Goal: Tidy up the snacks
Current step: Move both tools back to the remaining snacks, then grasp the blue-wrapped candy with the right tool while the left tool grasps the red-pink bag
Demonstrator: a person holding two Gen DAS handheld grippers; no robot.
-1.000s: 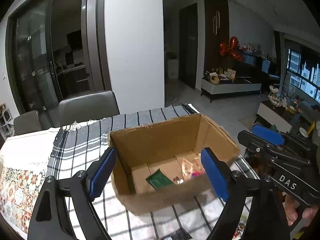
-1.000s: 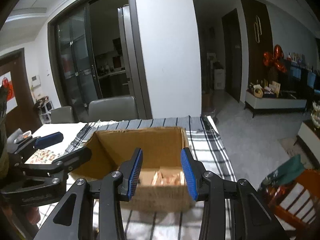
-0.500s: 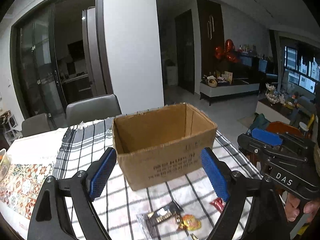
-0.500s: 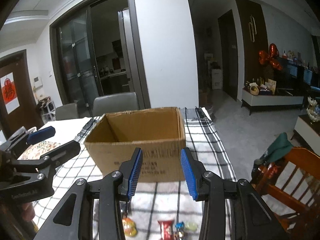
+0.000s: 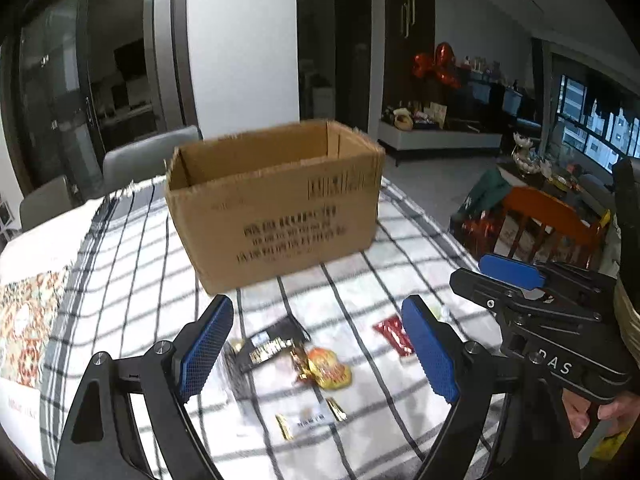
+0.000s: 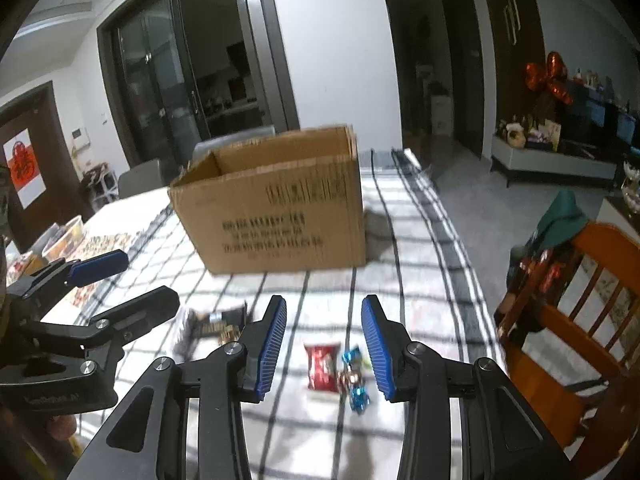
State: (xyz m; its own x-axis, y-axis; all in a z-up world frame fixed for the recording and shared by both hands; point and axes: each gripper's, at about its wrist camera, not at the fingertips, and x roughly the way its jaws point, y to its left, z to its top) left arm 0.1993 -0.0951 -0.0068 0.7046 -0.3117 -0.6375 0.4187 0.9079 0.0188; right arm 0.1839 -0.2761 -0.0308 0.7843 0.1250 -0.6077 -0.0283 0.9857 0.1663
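An open cardboard box (image 5: 276,208) (image 6: 276,200) stands on the checked cloth, beyond both grippers. Nearer lie loose snacks: a black packet (image 5: 268,346) (image 6: 216,320), a round orange packet (image 5: 328,368), a red packet (image 5: 394,334) (image 6: 322,366), blue-wrapped candies (image 6: 356,380) and a clear packet with gold sweets (image 5: 308,420). My left gripper (image 5: 318,312) (image 6: 128,284) hovers open above the black and orange packets. My right gripper (image 6: 325,308) (image 5: 492,280) is open less wide over the red packet and candies. Neither holds anything.
An orange wooden chair (image 6: 580,320) with a green cloth on it stands off the table's right edge. Grey chairs (image 5: 148,160) sit behind the box. A patterned mat (image 5: 28,320) and plastic containers (image 6: 64,236) occupy the left side.
Both grippers have drawn back from above the box and sunk toward the cloth. The box's inside has gone out of sight, and the loose snacks in front have come into view.
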